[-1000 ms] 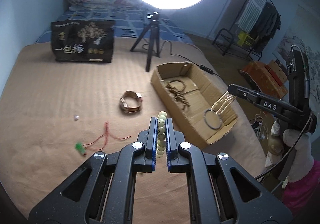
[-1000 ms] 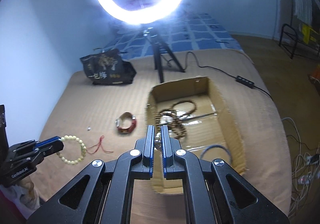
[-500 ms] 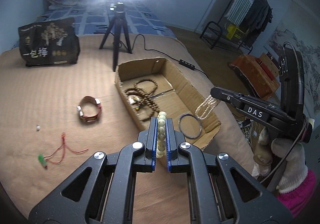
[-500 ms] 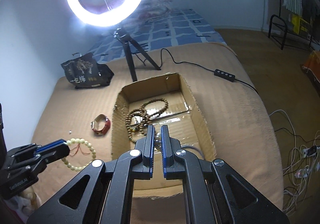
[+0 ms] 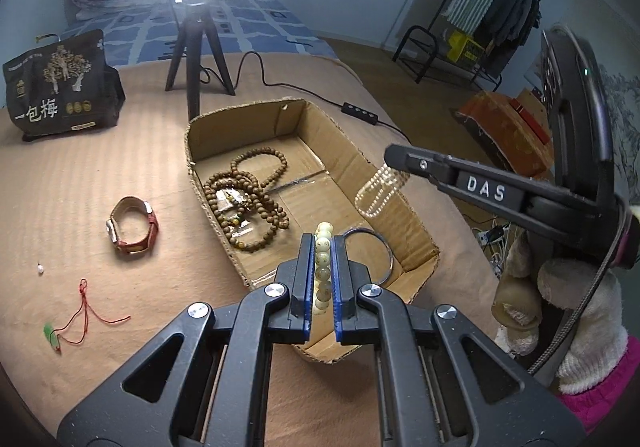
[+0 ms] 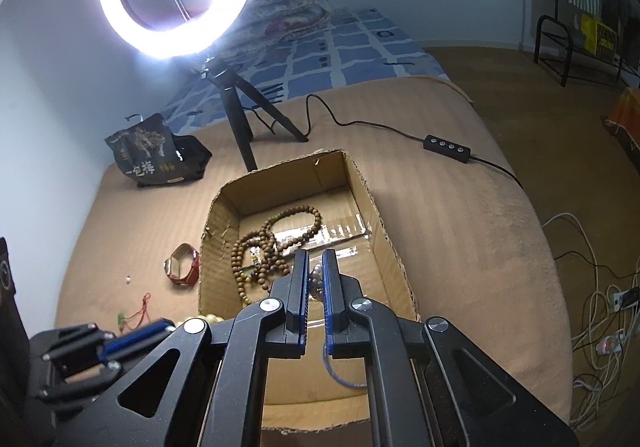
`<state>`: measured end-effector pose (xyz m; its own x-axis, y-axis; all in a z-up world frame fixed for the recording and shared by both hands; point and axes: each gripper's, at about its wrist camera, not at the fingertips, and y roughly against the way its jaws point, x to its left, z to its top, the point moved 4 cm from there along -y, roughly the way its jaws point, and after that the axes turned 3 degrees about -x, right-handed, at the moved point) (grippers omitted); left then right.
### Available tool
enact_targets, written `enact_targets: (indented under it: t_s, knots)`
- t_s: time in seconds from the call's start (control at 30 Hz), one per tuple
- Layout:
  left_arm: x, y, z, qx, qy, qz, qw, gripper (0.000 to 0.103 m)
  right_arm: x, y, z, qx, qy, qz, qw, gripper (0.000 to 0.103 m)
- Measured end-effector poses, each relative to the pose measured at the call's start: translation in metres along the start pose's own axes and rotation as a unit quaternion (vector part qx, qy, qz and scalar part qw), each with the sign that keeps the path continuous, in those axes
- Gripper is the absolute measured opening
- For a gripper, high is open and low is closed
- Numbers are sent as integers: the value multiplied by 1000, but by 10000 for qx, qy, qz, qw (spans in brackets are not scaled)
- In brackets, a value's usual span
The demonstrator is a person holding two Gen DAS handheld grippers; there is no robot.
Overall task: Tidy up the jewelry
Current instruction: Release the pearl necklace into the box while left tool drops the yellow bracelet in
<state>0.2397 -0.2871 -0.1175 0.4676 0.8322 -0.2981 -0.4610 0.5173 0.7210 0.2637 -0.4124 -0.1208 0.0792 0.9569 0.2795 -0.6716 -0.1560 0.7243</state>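
My left gripper (image 5: 322,243) is shut on a pale green bead bracelet (image 5: 323,267) and holds it above the near end of the open cardboard box (image 5: 416,223). My right gripper (image 6: 315,263) is shut on a pearl bracelet (image 5: 380,191) that hangs over the box's right wall; the gripper shows from the side in the left wrist view (image 5: 394,155). Inside the box lie brown wooden bead strands (image 5: 248,195) and a metal bangle (image 5: 374,251). The box also shows in the right wrist view (image 6: 384,231).
On the tan blanket left of the box lie a brown-strap watch (image 5: 132,227), a red cord with a green pendant (image 5: 80,315) and a tiny white bead (image 5: 40,268). A ring-light tripod (image 5: 198,47), its cable and a black bag (image 5: 60,87) stand behind.
Both grippers have moved forward over the box with their bracelets. The left one came from the blanket to above the box's near end; the pearl bracelet now hangs further along the right wall.
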Motion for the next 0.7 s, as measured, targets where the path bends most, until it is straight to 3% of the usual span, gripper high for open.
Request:
enact_targets:
  t_s: [0.4,0.43,0.47,0.53,0.57,0.7]
  knots:
    - [-8,-9,-2,109,-114,-16,9999,5,-4,-10,0,114,-57,-73,9999,6]
    - [-8,-9,-2,123,-134,-4,9998,6,-4,-9,0,108,-46,-101,9999,14]
    - [-8,-9,-3,127,-161,26,9998,9,-4,-9,0,97,-43,-143,9998,29]
    - [-8,-9,-4,122,-207,89,9997,22,-5,-6,0,22,-52,-260,9996,52]
    - [-7,-8,-4,113,-214,118,9996,30,-6,-5,1,-17,-52,-294,9996,55]
    - [-3,-5,-6,116,-201,167,9996,32,-10,0,2,-67,-89,-425,9990,57]
